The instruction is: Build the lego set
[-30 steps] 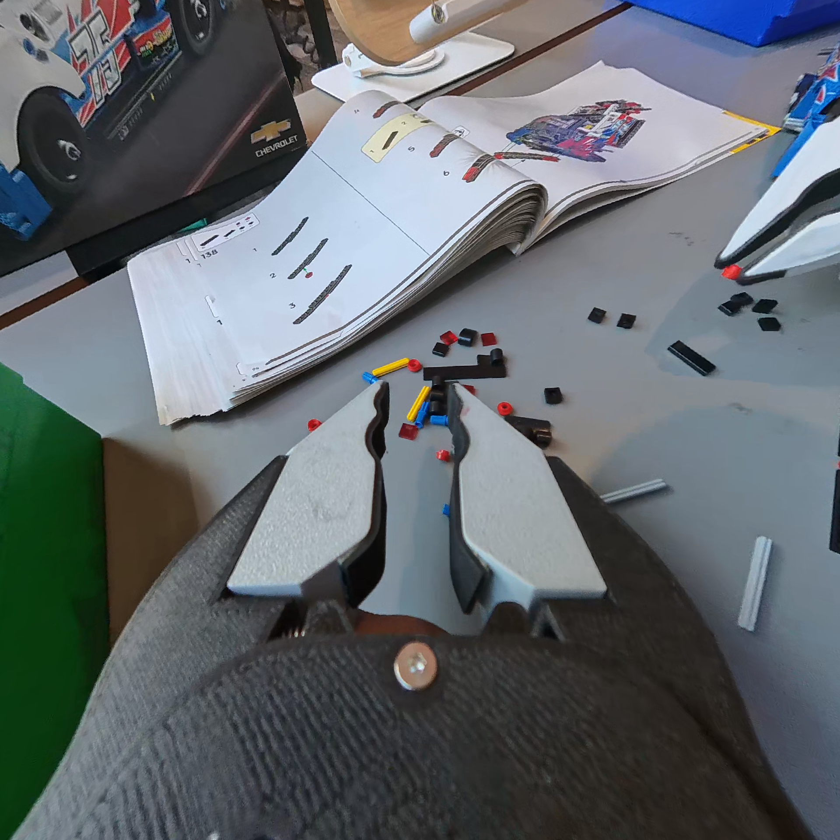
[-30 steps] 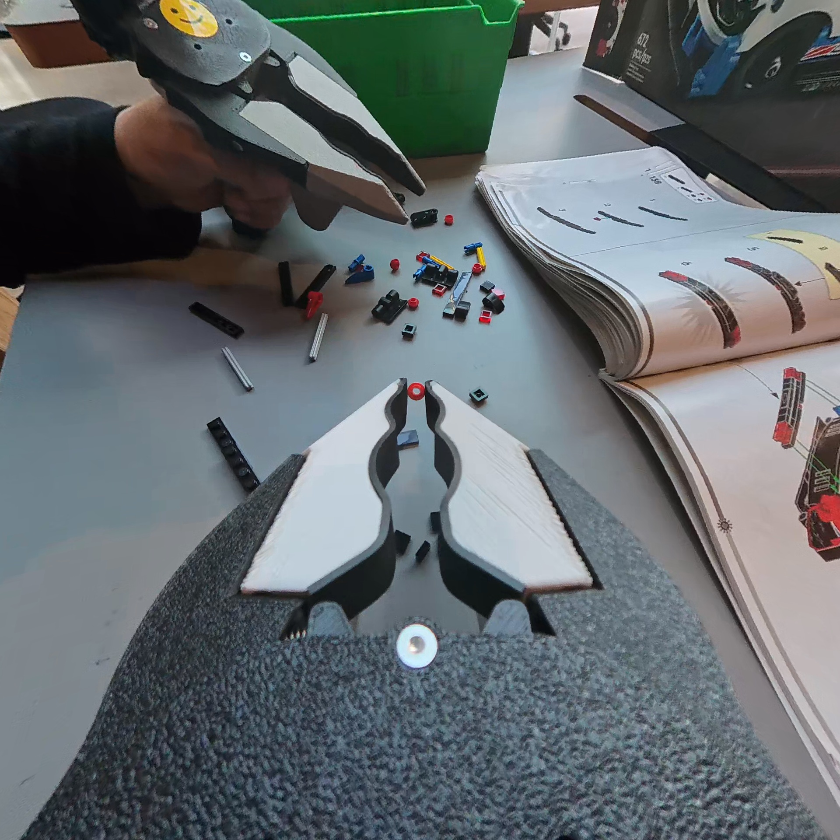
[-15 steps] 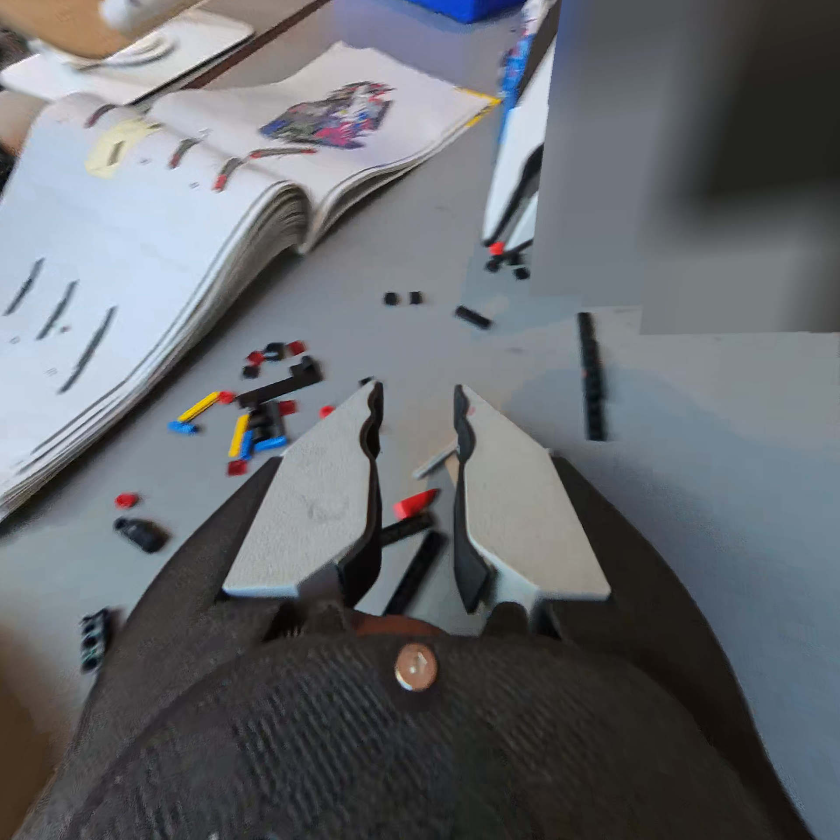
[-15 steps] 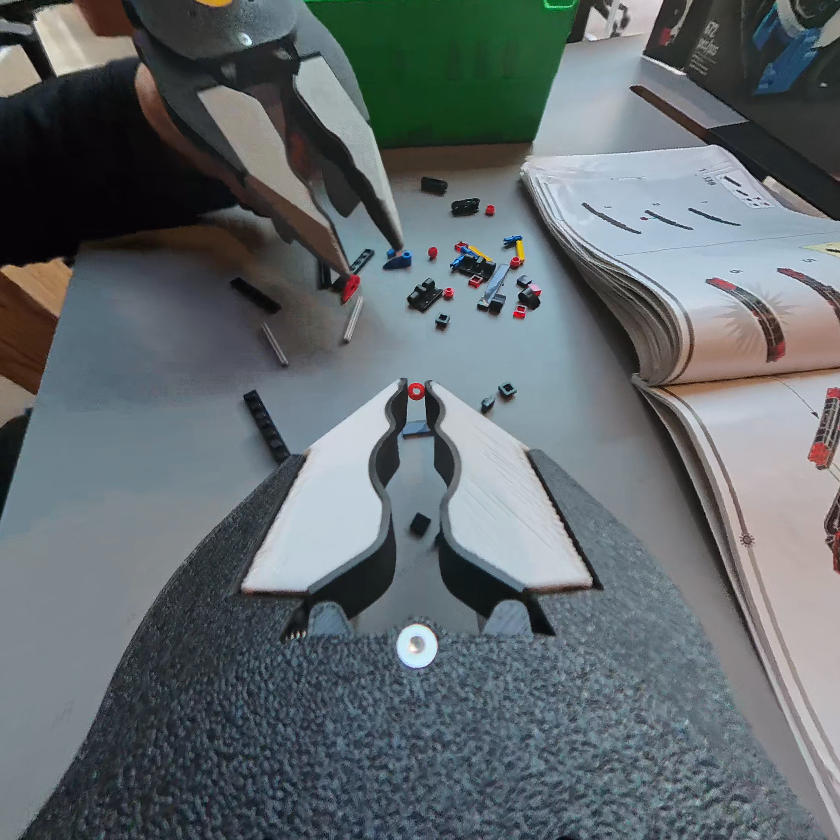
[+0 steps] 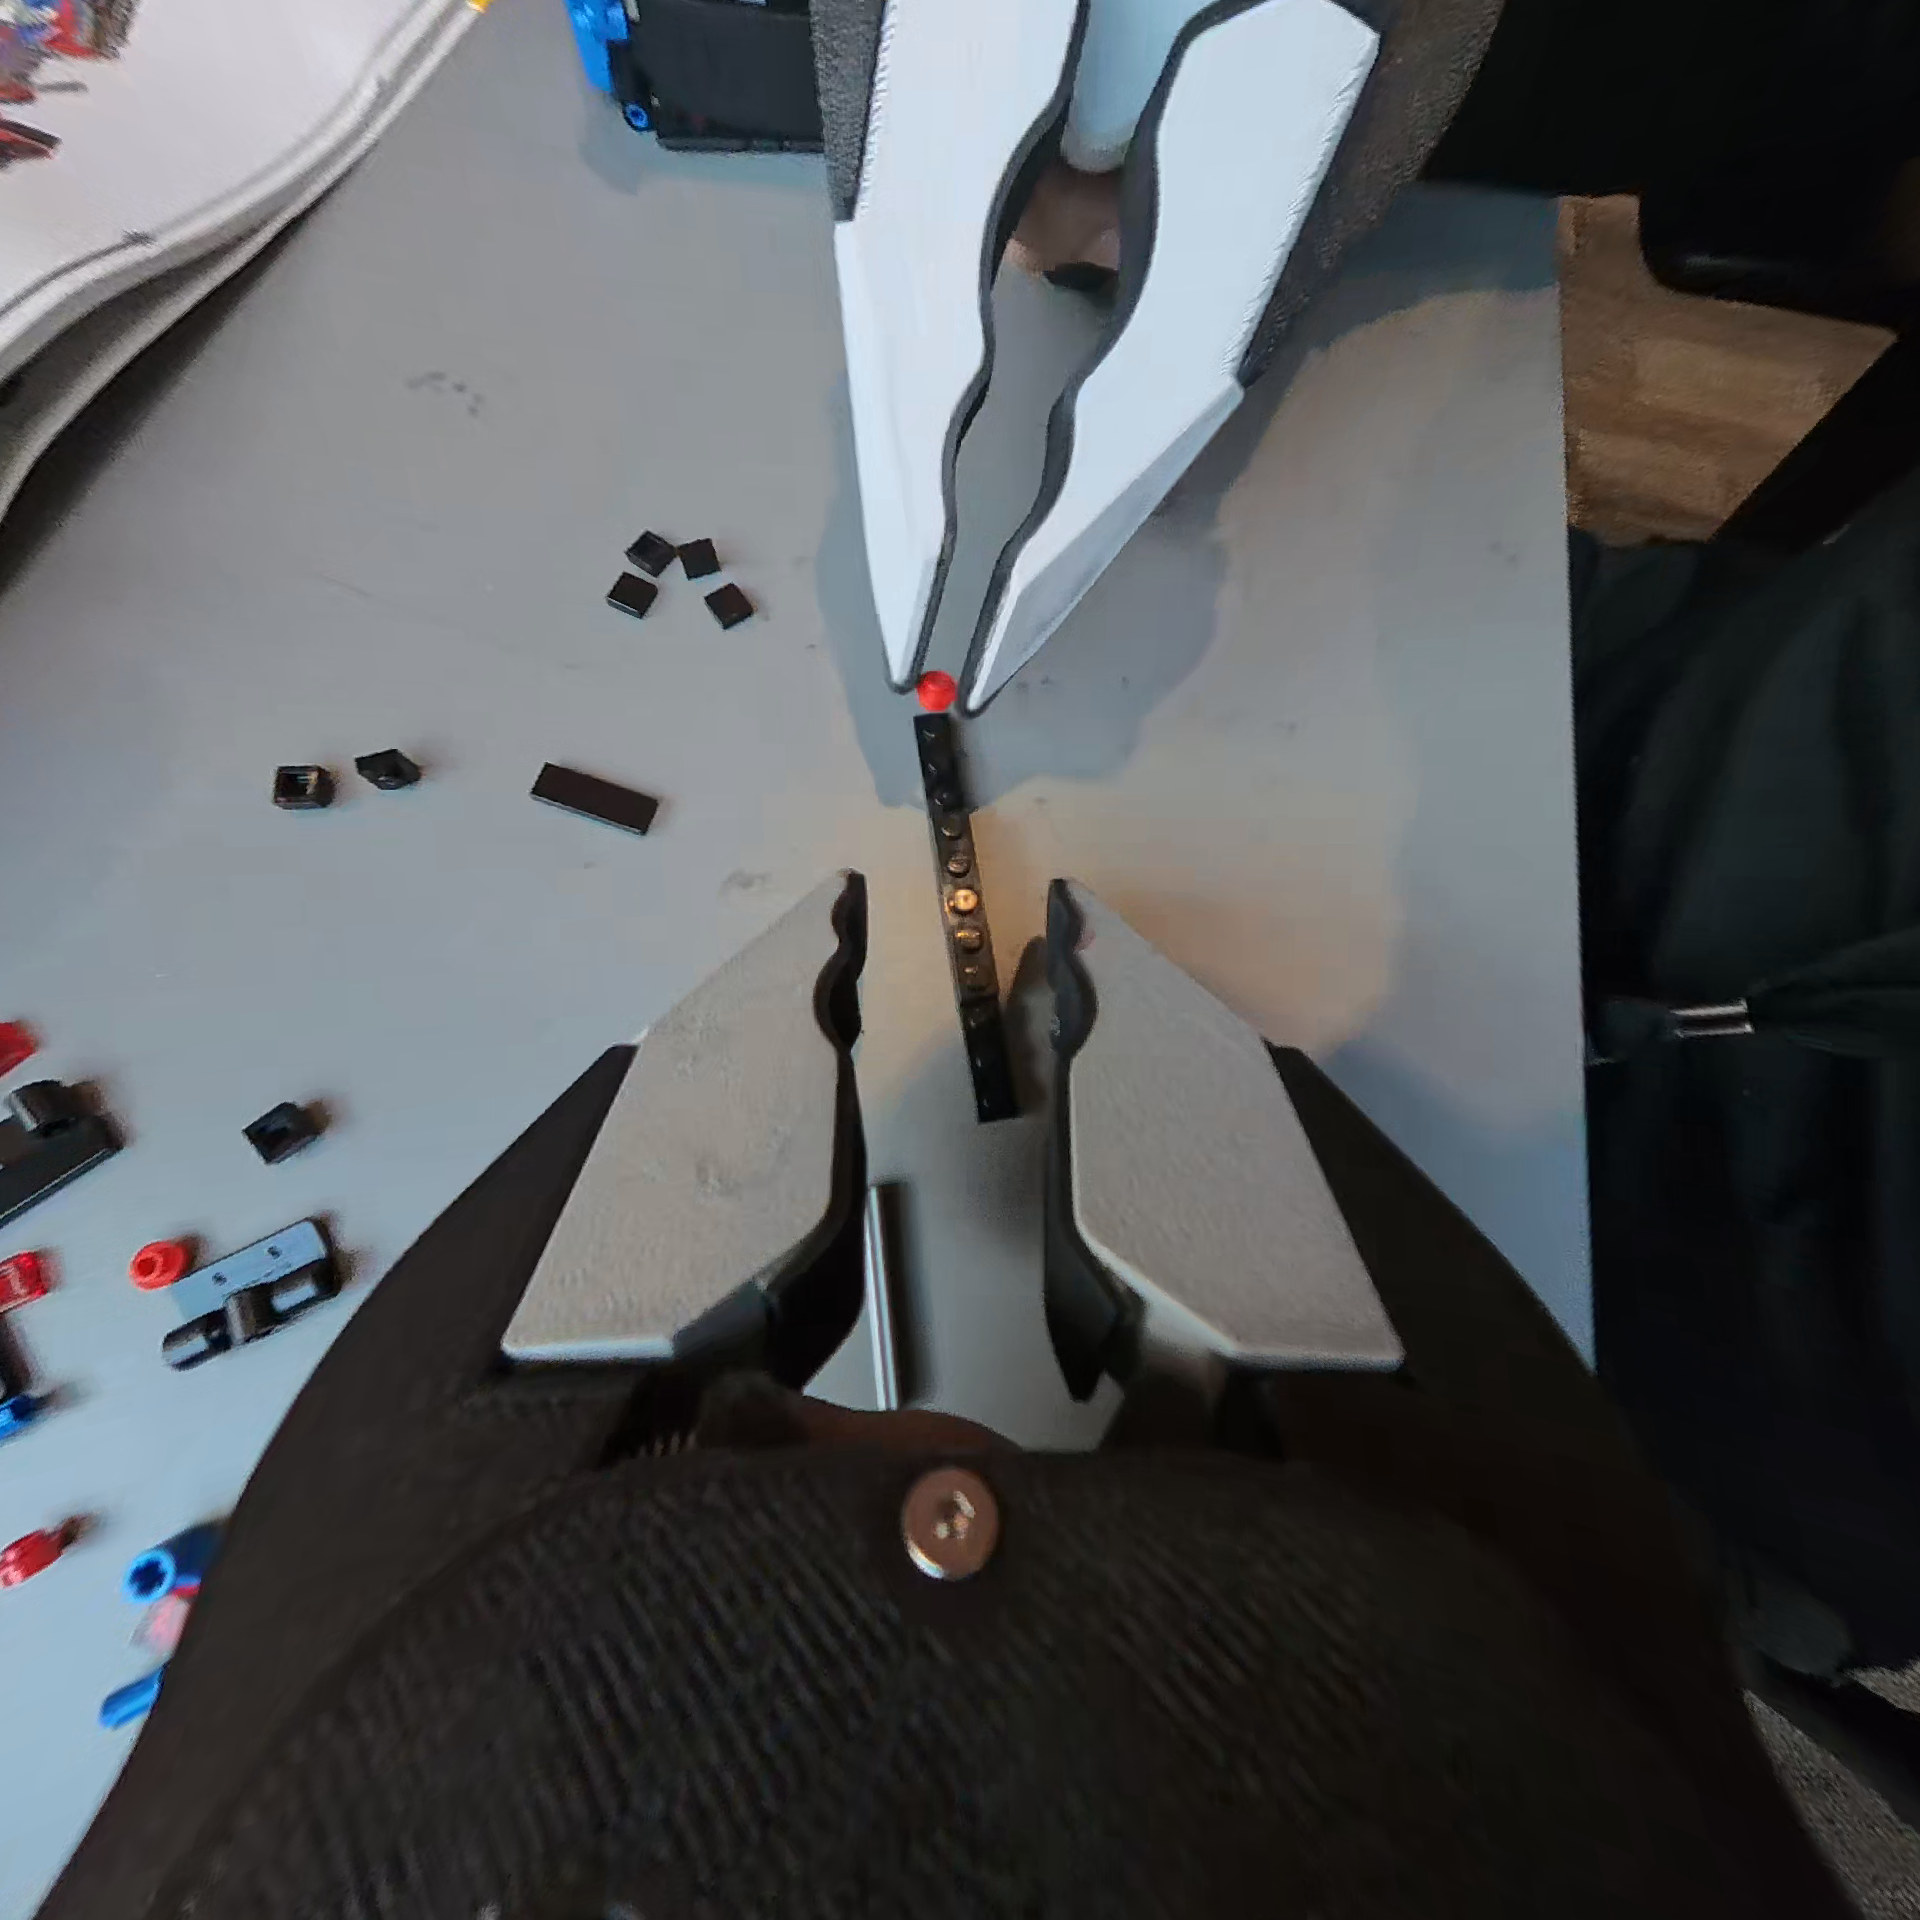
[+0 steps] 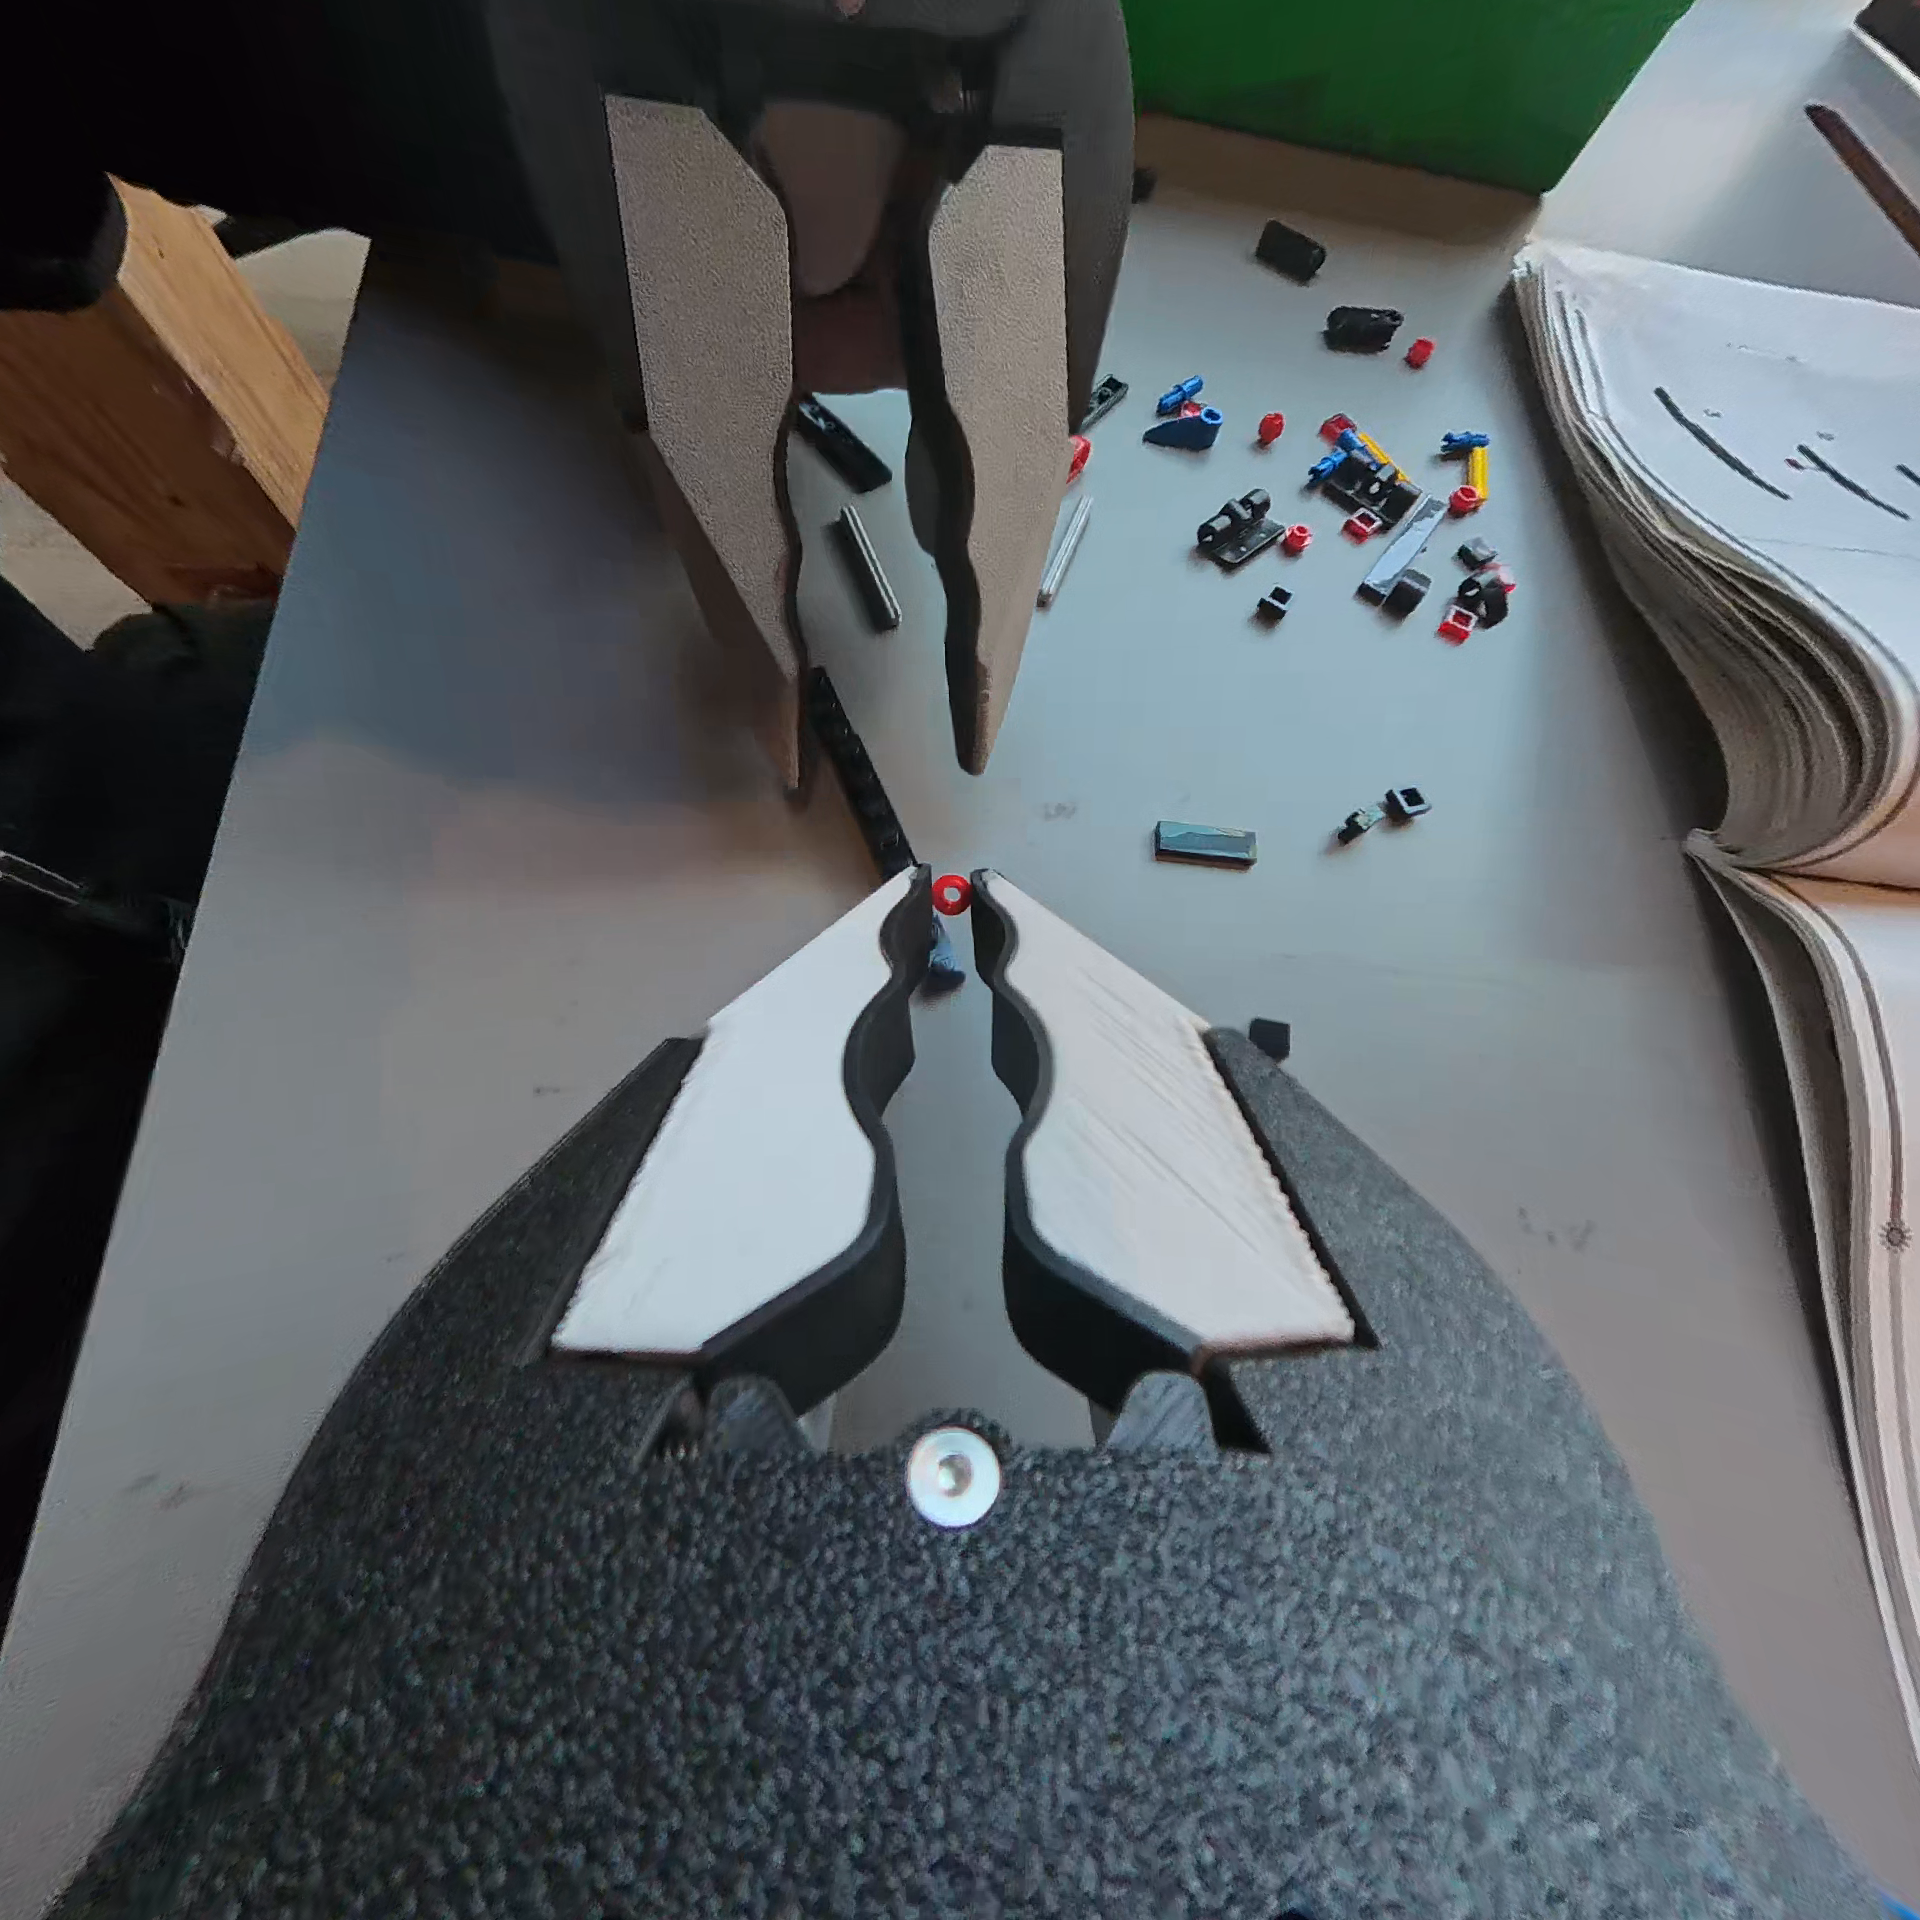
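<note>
A grey desk (image 5: 416,416) strewn with loose pieces: the build looks far from done. Right gripper (image 6: 951,894) pinches a red stud (image 6: 949,894) at the far end of the black plate (image 5: 961,914); left gripper (image 5: 951,904), jaws apart and empty, straddles the plate.

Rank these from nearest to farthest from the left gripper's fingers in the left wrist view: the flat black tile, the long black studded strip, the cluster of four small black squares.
1. Long black studded strip: between the left gripper's open fingers.
2. Flat black tile: on the table, ahead and left.
3. Cluster of four small black squares: farther ahead, left, beyond the tile.
</note>
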Demonstrator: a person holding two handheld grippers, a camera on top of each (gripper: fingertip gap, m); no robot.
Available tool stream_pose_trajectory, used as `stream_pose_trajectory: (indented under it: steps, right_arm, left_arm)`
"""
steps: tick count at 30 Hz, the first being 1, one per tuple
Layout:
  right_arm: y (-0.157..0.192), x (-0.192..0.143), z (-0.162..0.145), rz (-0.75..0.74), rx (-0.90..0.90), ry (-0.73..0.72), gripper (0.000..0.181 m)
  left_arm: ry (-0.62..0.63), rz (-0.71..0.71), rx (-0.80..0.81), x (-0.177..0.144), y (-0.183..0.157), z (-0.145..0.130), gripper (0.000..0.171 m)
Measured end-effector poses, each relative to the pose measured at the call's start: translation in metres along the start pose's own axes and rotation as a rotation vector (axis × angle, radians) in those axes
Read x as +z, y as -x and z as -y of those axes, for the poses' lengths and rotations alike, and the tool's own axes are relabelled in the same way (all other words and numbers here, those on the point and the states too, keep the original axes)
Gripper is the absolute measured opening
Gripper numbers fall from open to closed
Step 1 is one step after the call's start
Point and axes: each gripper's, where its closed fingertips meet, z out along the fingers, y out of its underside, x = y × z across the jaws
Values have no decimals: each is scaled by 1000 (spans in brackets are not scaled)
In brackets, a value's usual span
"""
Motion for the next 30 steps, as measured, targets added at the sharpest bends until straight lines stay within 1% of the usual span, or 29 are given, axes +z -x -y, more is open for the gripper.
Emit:
stream_pose_trajectory:
  steps: [2,5,7,9,12,14,16,20,22,26,30]
  right_arm:
    - [-2,3,-1,-6,-19,2,6]
    - [-6,3,3,-20,-33,-32,6]
    - [-8,1,7,-53,-62,-62,6]
    - [-7,1,11,-85,-87,-91,6]
    - [-7,-1,12,-151,-136,-95,6]
    - [-3,-3,13,-136,-114,-106,6]
    - [-1,-8,16,-111,-71,-139,6]
    - [6,-19,19,-64,24,-191,6]
    - [7,-22,17,-57,53,-192,6]
    - [7,-29,14,-43,110,-202,6]
    - [3,-32,11,-49,157,-200,6]
  left_arm:
    - [6,-1,8,2,0,0,30]
    - [33,-4,8,6,1,-2,29]
    - [64,-6,-4,8,3,-7,33]
    - [67,-15,-1,5,1,-10,35]
    - [55,9,-12,-3,6,-12,36]
    - [54,15,-26,-7,9,-13,36]
    - [81,56,-29,-9,15,-18,36]
    - [107,38,-98,-9,11,-21,38]
    - [128,62,-108,-8,12,-23,38]
    - [125,86,-118,-5,10,-17,37]
    - [142,110,-100,2,6,-15,37]
